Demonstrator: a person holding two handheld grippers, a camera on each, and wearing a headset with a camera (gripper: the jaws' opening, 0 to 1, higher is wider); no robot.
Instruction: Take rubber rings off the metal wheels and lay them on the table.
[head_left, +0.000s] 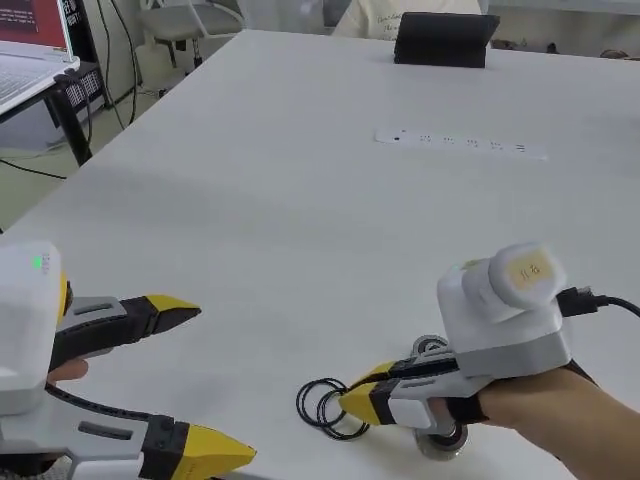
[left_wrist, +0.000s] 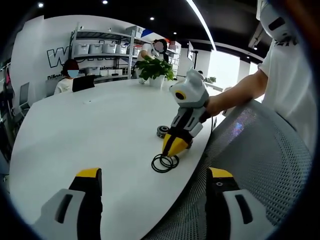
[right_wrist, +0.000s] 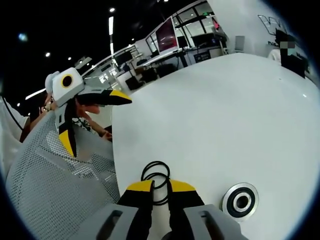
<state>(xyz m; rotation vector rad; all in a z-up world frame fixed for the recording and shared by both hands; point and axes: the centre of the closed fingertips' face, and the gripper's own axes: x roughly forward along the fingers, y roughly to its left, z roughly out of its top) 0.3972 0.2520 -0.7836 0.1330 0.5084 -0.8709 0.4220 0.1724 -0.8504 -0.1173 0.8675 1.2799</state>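
Several thin black rubber rings (head_left: 322, 405) (left_wrist: 164, 162) (right_wrist: 155, 180) lie in a loose pile near the table's front edge. My right gripper (head_left: 347, 400) (right_wrist: 161, 186) rests its yellow tips on that pile, its jaws nearly together with one ring's strand running between them. It also appears in the left gripper view (left_wrist: 173, 148). One metal wheel (head_left: 430, 347) (left_wrist: 162, 131) sits behind the right gripper, another (head_left: 441, 441) (right_wrist: 241, 201) beside it. My left gripper (head_left: 220, 385) (left_wrist: 155, 174) hovers wide open and empty to the left of the rings; the right gripper view shows it too (right_wrist: 95, 122).
A white power strip (head_left: 460, 142) lies mid-table and a black case (head_left: 443, 40) stands at the far edge. A laptop (head_left: 25, 50) sits on a side desk at left. A mesh chair (left_wrist: 250, 165) is at the table's near edge. People sit beyond the far end.
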